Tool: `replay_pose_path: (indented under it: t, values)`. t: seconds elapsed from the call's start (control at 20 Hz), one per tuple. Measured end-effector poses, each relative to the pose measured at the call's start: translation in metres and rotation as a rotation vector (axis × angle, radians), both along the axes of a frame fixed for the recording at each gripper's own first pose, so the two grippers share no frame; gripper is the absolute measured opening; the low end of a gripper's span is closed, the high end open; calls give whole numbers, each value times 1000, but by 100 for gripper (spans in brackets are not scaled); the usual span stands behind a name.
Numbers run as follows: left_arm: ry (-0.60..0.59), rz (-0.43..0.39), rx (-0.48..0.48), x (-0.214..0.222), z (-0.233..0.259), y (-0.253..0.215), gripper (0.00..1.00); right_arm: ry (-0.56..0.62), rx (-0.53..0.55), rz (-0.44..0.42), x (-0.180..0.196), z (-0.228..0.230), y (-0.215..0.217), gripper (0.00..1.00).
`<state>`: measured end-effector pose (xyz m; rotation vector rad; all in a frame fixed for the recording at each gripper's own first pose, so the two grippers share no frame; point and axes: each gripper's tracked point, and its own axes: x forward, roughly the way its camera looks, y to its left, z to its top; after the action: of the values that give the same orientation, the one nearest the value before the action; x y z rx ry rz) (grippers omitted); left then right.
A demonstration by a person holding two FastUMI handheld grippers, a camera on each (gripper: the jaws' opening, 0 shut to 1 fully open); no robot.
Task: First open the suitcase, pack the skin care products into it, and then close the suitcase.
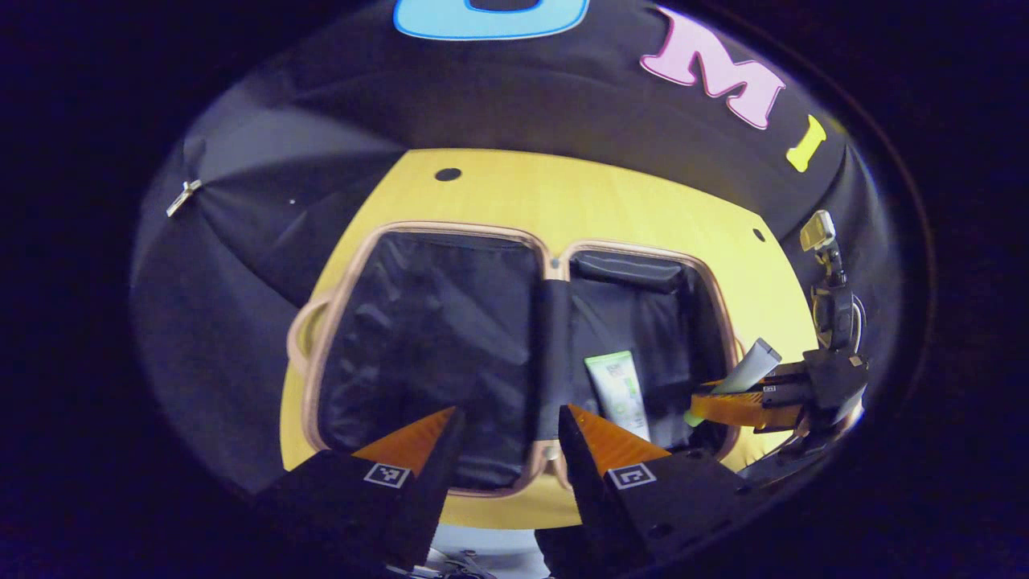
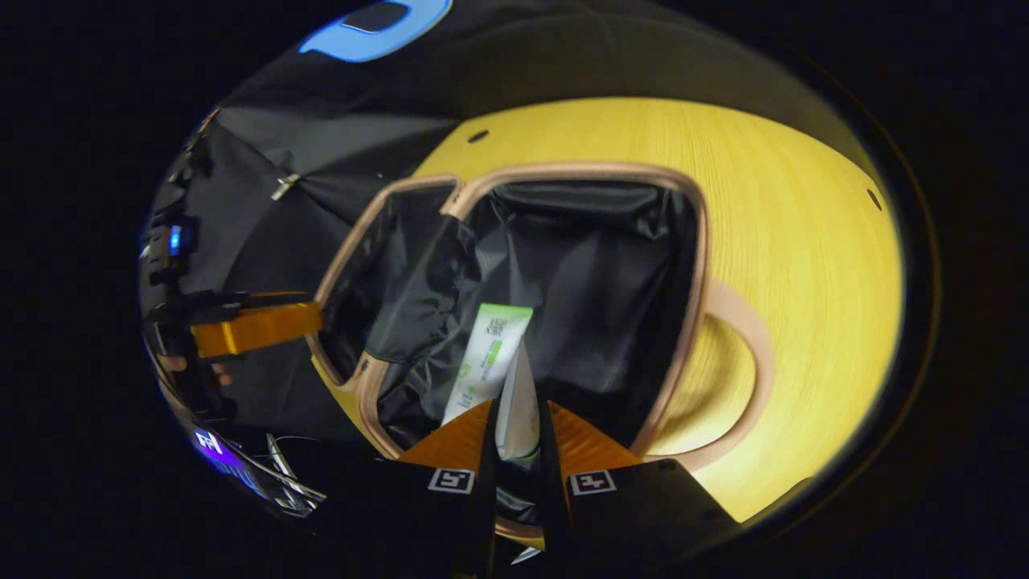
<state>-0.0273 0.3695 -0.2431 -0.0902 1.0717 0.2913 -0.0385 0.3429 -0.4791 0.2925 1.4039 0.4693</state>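
While the suitcase lies open: both black-lined halves face up on the yellow table (image 1: 514,197).
Suitcase (image 1: 547,265): tan-rimmed, its centre hinge strip runs straight ahead of the left gripper's jaws, one half to each side of them.
Left gripper (image 1: 509,426): jaws spread wide with nothing between them, hovering over the near rim.
Right gripper (image 2: 518,430): jaws pinching a pale tube, both fingers pressed on its sides, over the near edge of one half.
Held tube (image 2: 517,402): upright between the jaws, its end pointing ahead into the half.
Packed tube (image 2: 490,354): white with green print, lying flat on the lining just ahead of the right jaws, beside the held one.
Handle (image 2: 744,362): tan loop on the table, to the right of the right jaws.
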Motion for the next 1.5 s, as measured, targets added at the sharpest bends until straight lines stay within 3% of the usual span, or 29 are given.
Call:
replay_pose_path:
  t: [0.05, 0.1, 0.15, 0.25, 0.4, 0.5, 0.7, 0.9, 1.15, 1.2, 1.25, 1.3, 1.35, 1.5]
  values:
    - [-18, 54, -26, -7, 9, 12, 77, 18, -31, -8, -3, -10, 1, 23]
    - [-41, 103, -63, -12, 19, 22, 78, 15, -76, -20, -3, -21, -2, 29]
    - [-63, 144, -83, -15, 31, 34, 78, 9, -102, -33, -2, -26, -4, 30]
    - [-94, 202, -52, -24, 55, 66, 78, 6, -63, -83, 2, -22, 11, 39]
    - [-100, 275, 25, -25, 55, 109, 78, -96, -36, -109, 15, 5, 16, 90]
    - [-136, 322, 16, -20, 60, 135, 78, -182, -16, -126, 21, 27, 14, 97]
    - [-173, 437, -22, 3, 50, 184, 78, -303, 19, -203, 35, 72, -9, 96]
    - [-46, 517, -75, 9, 8, 224, 78, -345, -29, -284, 36, 100, -55, 96]
    - [77, 548, -189, 15, -46, 214, 78, -331, -102, -366, 16, 105, -101, 96]
    - [145, 553, -136, 4, -57, 221, 77, -322, -114, -369, 12, 103, -106, 96]
    - [149, 518, -103, 11, -55, 225, 69, -315, -118, -369, 10, 101, -108, 96]
    - [139, 477, -128, 17, -46, 215, 46, -311, -121, -371, 8, 100, -110, 96]
    - [150, 448, -95, 18, -67, 214, 23, -305, -121, -379, 7, 100, -111, 96]
    - [73, 380, -70, 31, -35, 206, 17, -323, -78, -384, 8, 111, -97, 96]
